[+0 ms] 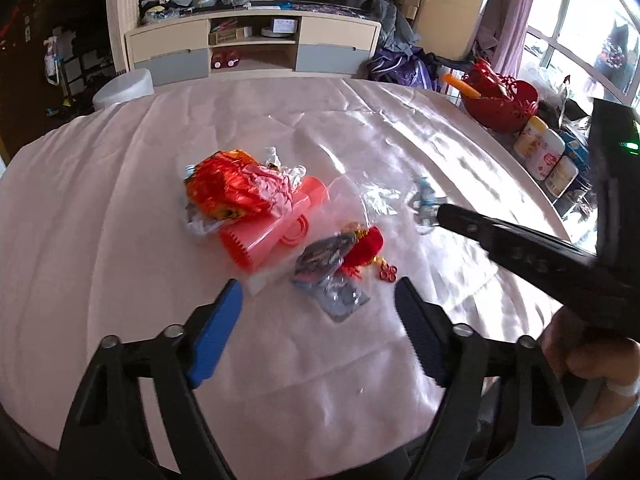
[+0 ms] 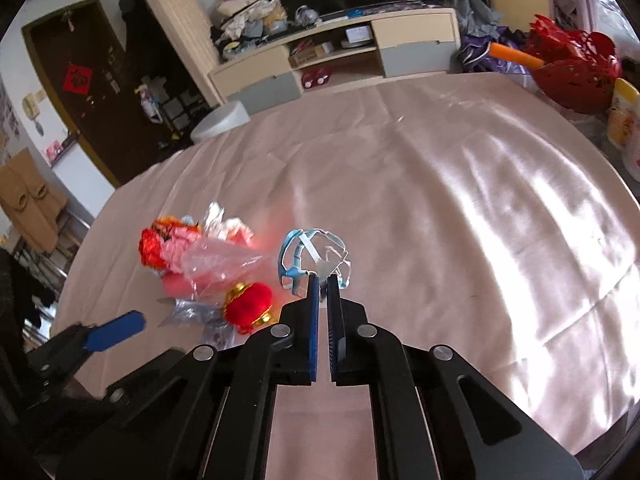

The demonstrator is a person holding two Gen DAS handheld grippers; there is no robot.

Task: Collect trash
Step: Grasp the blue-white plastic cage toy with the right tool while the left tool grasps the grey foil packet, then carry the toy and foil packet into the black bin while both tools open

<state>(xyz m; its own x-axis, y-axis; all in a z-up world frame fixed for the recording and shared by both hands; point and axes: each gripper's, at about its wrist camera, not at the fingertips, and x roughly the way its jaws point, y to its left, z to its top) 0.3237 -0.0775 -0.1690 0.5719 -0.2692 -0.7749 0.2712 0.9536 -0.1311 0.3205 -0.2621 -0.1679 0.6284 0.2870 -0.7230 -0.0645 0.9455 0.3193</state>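
A heap of trash lies on the pink cloth: a crumpled red foil wrapper (image 1: 236,190), a pink plastic piece (image 1: 264,236) under clear film, a grey foil packet (image 1: 324,260) and a small red lantern ornament (image 1: 366,246) (image 2: 248,306). My left gripper (image 1: 318,304) is open, its blue pads either side of the packet, just short of it. My right gripper (image 2: 323,278) is shut on a clear-and-blue plastic wrapper (image 2: 314,258), held off the cloth; it shows in the left wrist view (image 1: 426,204).
The pink cloth (image 1: 120,240) covers a round table. A red basket (image 1: 500,100) and jars (image 1: 538,146) stand at the far right edge. A white bin (image 1: 124,88) is beyond the far left edge. A TV cabinet (image 1: 252,48) stands behind.
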